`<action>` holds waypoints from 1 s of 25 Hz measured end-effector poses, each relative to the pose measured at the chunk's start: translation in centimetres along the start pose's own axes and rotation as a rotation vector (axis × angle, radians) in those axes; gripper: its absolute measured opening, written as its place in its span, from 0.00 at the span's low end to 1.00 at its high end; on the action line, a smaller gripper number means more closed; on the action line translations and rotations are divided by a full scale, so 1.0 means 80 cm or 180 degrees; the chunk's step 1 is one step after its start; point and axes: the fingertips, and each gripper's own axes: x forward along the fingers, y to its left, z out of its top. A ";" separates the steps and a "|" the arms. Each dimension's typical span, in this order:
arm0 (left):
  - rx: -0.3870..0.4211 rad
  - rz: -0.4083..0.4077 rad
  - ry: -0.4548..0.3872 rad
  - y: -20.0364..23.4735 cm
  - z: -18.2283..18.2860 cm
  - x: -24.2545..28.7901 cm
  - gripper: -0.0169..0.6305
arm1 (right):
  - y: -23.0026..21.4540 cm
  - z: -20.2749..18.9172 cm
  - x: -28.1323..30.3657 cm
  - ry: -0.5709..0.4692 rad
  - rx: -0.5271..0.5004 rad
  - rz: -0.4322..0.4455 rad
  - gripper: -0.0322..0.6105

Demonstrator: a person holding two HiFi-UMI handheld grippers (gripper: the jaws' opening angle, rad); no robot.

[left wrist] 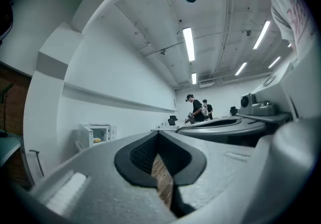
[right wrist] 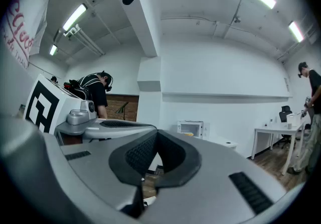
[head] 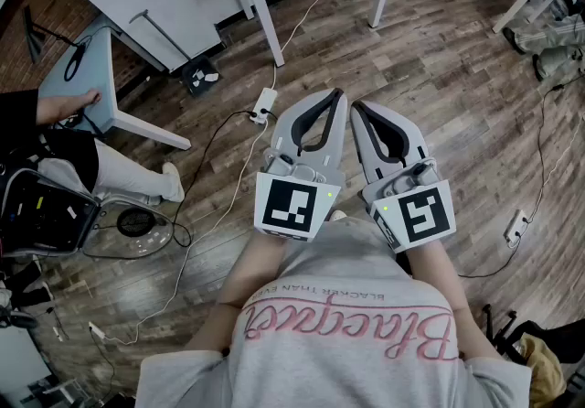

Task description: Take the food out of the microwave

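Observation:
In the head view I hold both grippers side by side, level, in front of my chest over the wooden floor. The left gripper (head: pixel 337 97) and the right gripper (head: pixel 356 108) are both shut, and nothing is between their jaws. A white microwave (left wrist: pixel 94 134) stands far off against the wall with its door open. Something yellow, the food (left wrist: pixel 97 140), lies inside it. The left gripper (left wrist: pixel 159 135) points a little right of it. In the right gripper view the same microwave (right wrist: pixel 190 128) and the food (right wrist: pixel 189 134) sit far beyond the right gripper (right wrist: pixel 157 133).
A white table (head: pixel 265 22) stands ahead, with a power strip (head: pixel 264 105) and cables on the floor near its leg. A person (head: pixel 64 164) sits at the left beside a small table. Other people (left wrist: pixel 196 109) stand at a far desk. Another white table (right wrist: pixel 273 135) is at the right.

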 end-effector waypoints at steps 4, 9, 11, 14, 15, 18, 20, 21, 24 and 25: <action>0.0004 0.0034 0.0032 -0.014 -0.006 0.008 0.04 | -0.017 -0.003 -0.008 -0.0018 0.0037 0.0024 0.06; 0.0010 0.0078 0.0131 -0.018 -0.020 0.017 0.04 | -0.033 -0.010 -0.007 -0.0014 0.0053 0.0035 0.06; 0.0030 0.0089 0.0157 -0.012 -0.025 0.024 0.04 | -0.037 -0.012 0.000 -0.0025 0.0035 0.0070 0.06; 0.0032 0.0126 0.0140 0.004 -0.029 0.039 0.04 | -0.043 -0.015 0.018 -0.0083 0.0047 0.0156 0.06; 0.0035 0.0133 0.0142 0.010 -0.031 0.046 0.04 | -0.047 -0.016 0.025 -0.0100 0.0062 0.0177 0.06; -0.0030 0.0165 0.0131 0.030 -0.037 0.072 0.04 | -0.062 -0.019 0.050 -0.0096 0.0028 0.0206 0.06; -0.0046 0.0180 0.0124 0.047 -0.038 0.089 0.04 | -0.073 -0.020 0.069 -0.0071 -0.0021 0.0220 0.06; -0.0050 0.0186 0.0118 0.055 -0.039 0.098 0.04 | -0.078 -0.021 0.078 -0.0061 -0.0030 0.0228 0.06; -0.0050 0.0202 0.0144 0.083 -0.046 0.126 0.04 | -0.099 -0.026 0.114 -0.0033 -0.0004 0.0233 0.06; -0.0047 0.0205 0.0160 0.093 -0.048 0.136 0.04 | -0.105 -0.028 0.127 -0.0018 0.0015 0.0231 0.06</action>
